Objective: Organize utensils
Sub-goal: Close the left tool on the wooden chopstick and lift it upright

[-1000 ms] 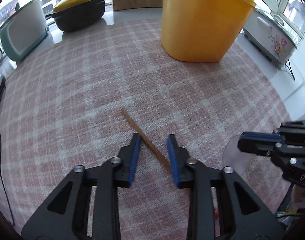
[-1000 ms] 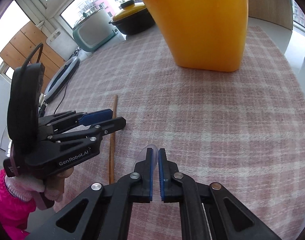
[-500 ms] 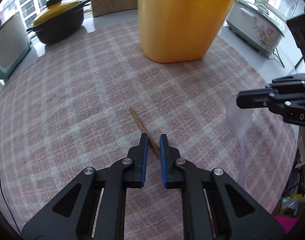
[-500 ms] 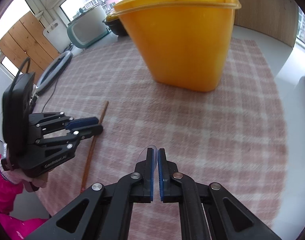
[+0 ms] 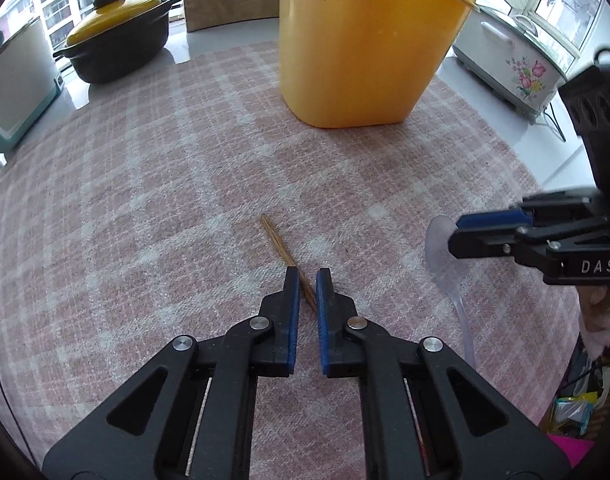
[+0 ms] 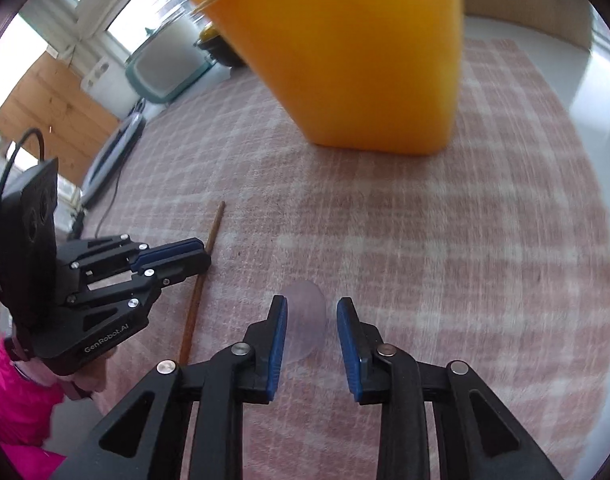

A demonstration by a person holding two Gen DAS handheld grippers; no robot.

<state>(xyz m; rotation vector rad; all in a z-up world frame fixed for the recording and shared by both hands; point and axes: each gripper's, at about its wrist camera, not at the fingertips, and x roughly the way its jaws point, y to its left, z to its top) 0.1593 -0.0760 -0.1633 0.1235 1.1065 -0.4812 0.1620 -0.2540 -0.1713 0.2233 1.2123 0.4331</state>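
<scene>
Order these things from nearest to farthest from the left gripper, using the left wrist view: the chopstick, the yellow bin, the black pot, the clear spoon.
1. Chopstick: between the left gripper pads, pointing ahead-left.
2. Clear spoon: on the cloth to the right.
3. Yellow bin: ahead, slightly right.
4. Black pot: far left, beyond the cloth.

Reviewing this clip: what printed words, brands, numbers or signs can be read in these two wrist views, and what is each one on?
"DAS": white letters on the black body of the right hand-held gripper, left wrist view; cut off at the picture's edge, so possibly part of a longer word.
"GenRobot.AI": white letters on the black body of the left hand-held gripper, right wrist view.
The white cooker carries only a flower print, no readable words.
No other text or numbers can be read.
</scene>
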